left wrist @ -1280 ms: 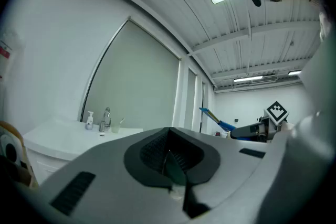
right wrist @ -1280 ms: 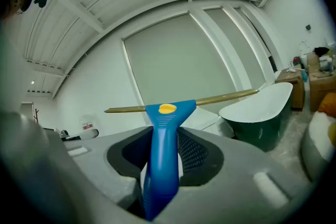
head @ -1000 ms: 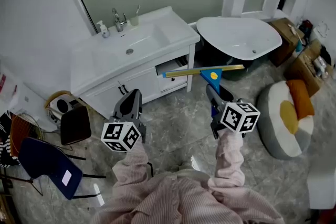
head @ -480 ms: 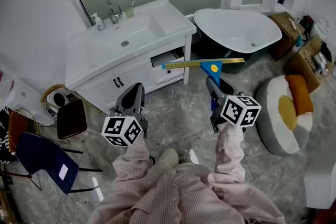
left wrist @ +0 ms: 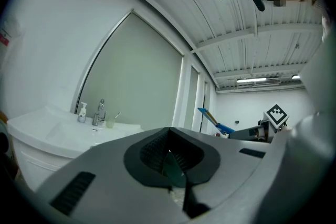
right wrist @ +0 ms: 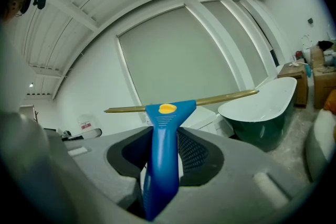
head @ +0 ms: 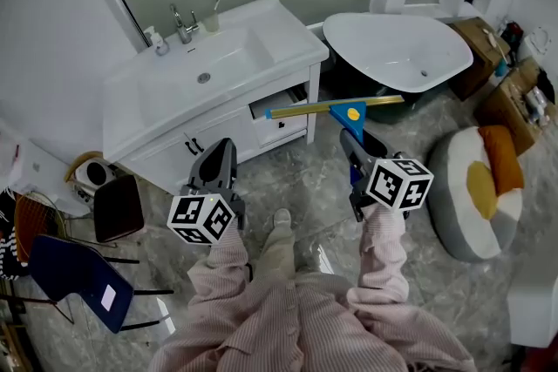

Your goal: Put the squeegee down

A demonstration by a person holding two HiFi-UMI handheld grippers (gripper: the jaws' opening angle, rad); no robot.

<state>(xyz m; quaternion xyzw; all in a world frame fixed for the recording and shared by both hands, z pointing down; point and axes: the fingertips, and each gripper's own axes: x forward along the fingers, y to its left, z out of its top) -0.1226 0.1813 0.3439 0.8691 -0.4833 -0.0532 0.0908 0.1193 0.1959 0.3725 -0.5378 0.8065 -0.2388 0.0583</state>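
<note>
The squeegee point(head: 336, 108) has a brass-coloured blade and a blue handle point(right wrist: 161, 149) with a yellow dot. My right gripper point(head: 354, 151) is shut on that handle and holds the blade level, in the air in front of the vanity's open drawer point(head: 281, 114). In the right gripper view the handle stands upright between the pads, blade point(right wrist: 210, 98) across the top. My left gripper point(head: 216, 174) hangs to the left, level, jaws shut with nothing in them point(left wrist: 170, 165). From the left gripper view the squeegee point(left wrist: 212, 120) shows far right.
A white vanity point(head: 131, 113) with sink and faucet point(head: 180, 22) stands ahead. A white bathtub point(head: 397, 48) lies at the right, with cardboard boxes point(head: 514, 91) and a round cushion point(head: 479, 187) beyond. A dark chair point(head: 78, 274) stands lower left. The person's foot point(head: 279, 226) is on the stone floor.
Both grippers have drifted a little forward and lower, the squeegee still in the right one. The person's foot has stepped forward into view between the arms.
</note>
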